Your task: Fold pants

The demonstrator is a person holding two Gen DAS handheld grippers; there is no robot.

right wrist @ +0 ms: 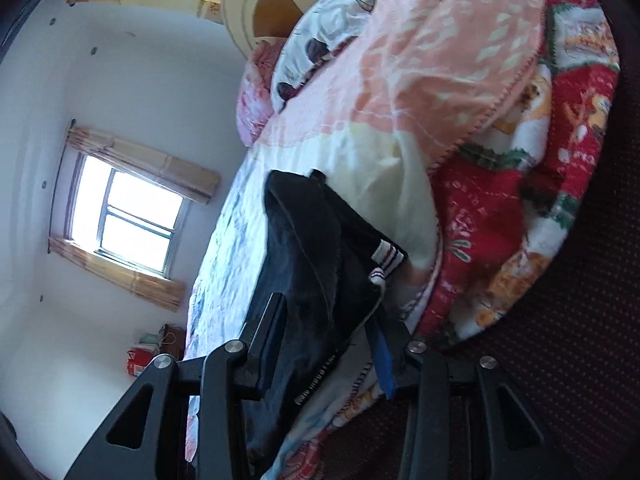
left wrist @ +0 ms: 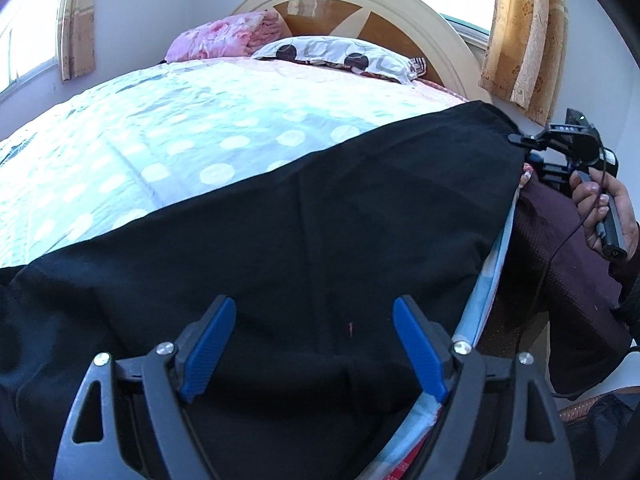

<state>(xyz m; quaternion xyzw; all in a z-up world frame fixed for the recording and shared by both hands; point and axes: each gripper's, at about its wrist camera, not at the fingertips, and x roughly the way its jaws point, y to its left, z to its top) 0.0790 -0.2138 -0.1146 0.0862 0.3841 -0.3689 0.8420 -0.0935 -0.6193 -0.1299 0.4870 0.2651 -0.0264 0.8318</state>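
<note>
Black pants (left wrist: 320, 216); pale blue, white-dotted bedspread (left wrist: 160, 136); perhaps floral pink quilt (left wrist: 224, 38).

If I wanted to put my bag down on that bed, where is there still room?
The dotted bedspread lies bare between the black pants and the pillow. The head end is crowded by the pillow and a pink quilt. The near edge is taken by the pants, the open left tool and the right tool.

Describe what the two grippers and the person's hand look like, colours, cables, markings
The left gripper has a black frame with silver screws and ribbed blue finger pads. The right gripper is black, with white lettering and a thin black cable. The bare right hand shows a dark sleeve.
</note>
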